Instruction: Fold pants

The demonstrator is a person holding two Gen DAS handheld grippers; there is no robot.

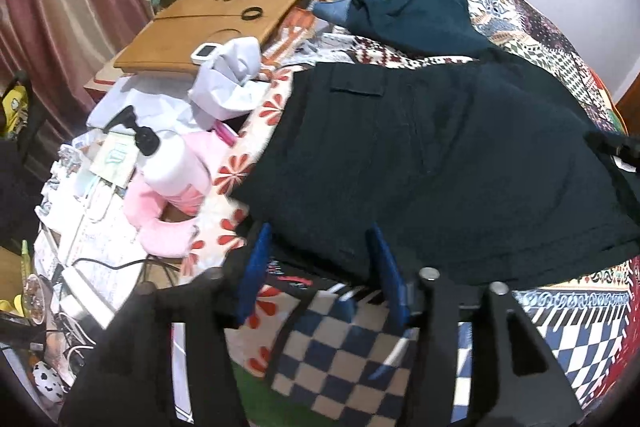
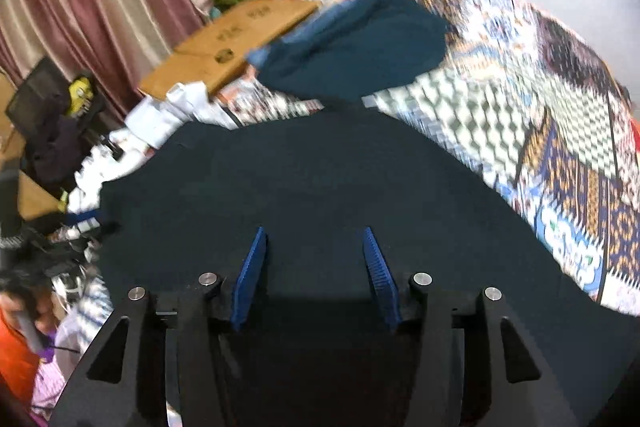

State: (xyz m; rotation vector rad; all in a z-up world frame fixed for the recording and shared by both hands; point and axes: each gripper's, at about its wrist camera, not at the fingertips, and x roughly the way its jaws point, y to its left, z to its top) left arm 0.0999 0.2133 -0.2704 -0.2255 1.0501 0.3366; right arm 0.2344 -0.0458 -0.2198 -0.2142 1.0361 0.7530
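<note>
The black pants (image 1: pixel 420 163) are lying folded on the patterned bedspread (image 1: pixel 560 307); the left gripper (image 1: pixel 320 255) and right gripper (image 2: pixel 314 259) are hanging over them, jaws parted and gripping nothing; a fingertip dragging the cloth is likely to be undoing the fold.

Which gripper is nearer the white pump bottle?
Left. The left gripper sits at the black pants' near edge, with the pump bottle just beside it. The right gripper hangs over the pants' middle; no bottle shows in its view.
</note>
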